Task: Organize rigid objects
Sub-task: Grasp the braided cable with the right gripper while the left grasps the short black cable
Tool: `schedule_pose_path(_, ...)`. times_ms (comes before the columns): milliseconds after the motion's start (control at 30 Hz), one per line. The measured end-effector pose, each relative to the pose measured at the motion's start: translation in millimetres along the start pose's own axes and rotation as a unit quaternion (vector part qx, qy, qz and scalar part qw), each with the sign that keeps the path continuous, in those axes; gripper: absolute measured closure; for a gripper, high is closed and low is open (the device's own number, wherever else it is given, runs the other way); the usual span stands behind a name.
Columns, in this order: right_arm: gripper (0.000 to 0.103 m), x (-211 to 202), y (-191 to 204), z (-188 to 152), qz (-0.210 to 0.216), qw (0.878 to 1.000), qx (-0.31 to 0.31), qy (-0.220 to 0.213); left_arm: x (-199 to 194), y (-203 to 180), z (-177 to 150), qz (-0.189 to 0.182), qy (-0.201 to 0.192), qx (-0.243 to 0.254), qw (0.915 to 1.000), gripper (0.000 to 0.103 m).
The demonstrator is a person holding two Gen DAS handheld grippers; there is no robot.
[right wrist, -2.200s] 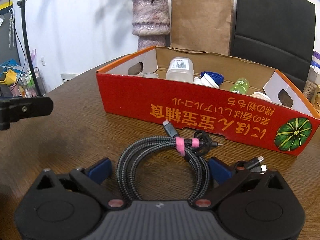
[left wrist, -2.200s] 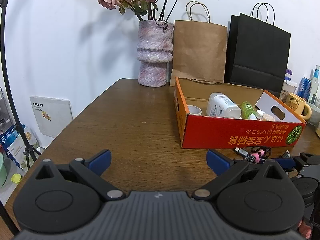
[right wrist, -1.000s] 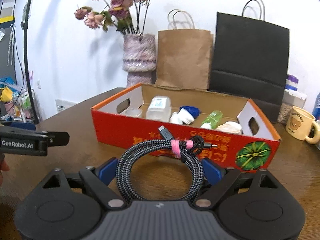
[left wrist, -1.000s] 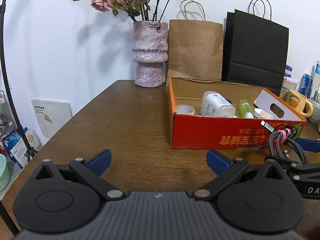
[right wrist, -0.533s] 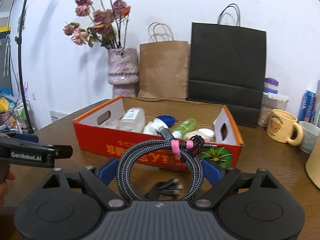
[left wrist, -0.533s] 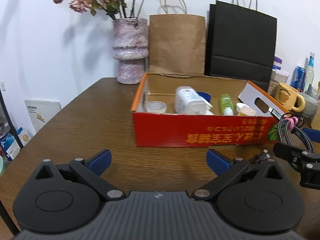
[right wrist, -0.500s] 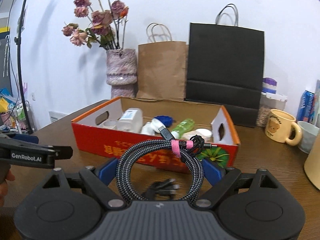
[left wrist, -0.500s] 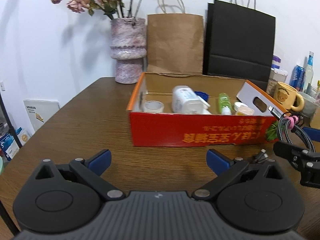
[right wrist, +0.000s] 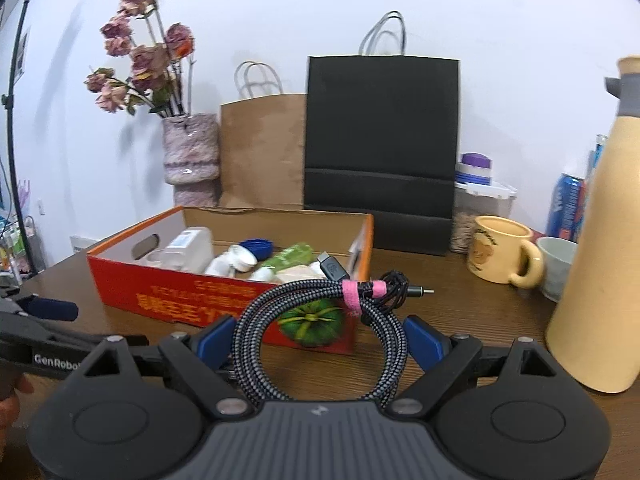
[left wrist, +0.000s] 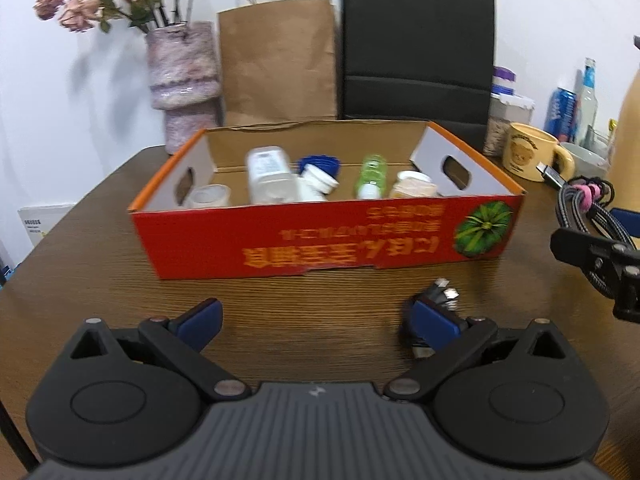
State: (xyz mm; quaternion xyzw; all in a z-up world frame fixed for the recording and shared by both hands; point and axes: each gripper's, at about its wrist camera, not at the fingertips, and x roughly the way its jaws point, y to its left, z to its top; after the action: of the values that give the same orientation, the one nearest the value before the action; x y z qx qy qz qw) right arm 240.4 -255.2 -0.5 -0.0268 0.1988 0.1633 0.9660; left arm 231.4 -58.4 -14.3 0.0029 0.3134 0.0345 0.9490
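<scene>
One coiled cable [left wrist: 586, 210] at right edge of left wrist view, pinched in right gripper [left wrist: 600, 248] and lifted clear of table [left wrist: 100, 252], just right of red cardboard box [left wrist: 328, 236]. Left gripper [left wrist: 316, 320] spread wide over bare tabletop, nothing between pads; small bunch of connector plugs [left wrist: 442, 286] lying on wood just past its right pad, not gripped. Box already loaded: tape roll [left wrist: 210, 196], white bottle [left wrist: 268, 176], green bottle [left wrist: 372, 174]. Moving to right wrist view: cable [right wrist: 324, 332] clamped across coil by both blue pads of right gripper [right wrist: 320, 340], jaws wide but pressing on loop's two sides. Black-and-grey braided sheath, several turns, pink strap [right wrist: 362, 290] binding top, USB plug [right wrist: 332, 266] sticking up-left, thin plug pointing right. Probably light, springy rather than stiff, braid grippy, not fragile; best taken across bundled turns near strap so loops stay together. Coil hanging in front of box's near right corner [right wrist: 352, 320], not yet over opening. Mug [right wrist: 502, 254] and tan flask [right wrist: 596, 240] standing close right, likely snag risk.
</scene>
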Motion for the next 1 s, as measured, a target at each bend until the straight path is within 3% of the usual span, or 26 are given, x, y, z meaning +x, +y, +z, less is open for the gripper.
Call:
schedule_pose_path(367,0.014,-3.2,-35.6,-4.6,-0.020,1.000,0.005,0.001,20.8,-50.5,-5.9,-0.011,0.017,0.029,0.9994,0.000)
schedule_pose_path(667,0.014,0.6,-40.7,-7.2,-0.025,1.000,0.009,0.006,47.9,-57.7,-3.9,0.010,0.046,0.003,0.9989,0.000)
schedule_pose_path(833,0.014,7.3,-37.2,-10.7,-0.024,1.000,0.006,0.019,49.9,-61.9,-5.6,0.012,0.039,0.008,0.9991,0.001)
schedule_pose_path(1000,0.014,9.8,-36.4,-13.1,-0.024,0.999,0.006,0.025,46.7,-59.7,-6.7,-0.014,0.035,0.003,0.9993,0.017)
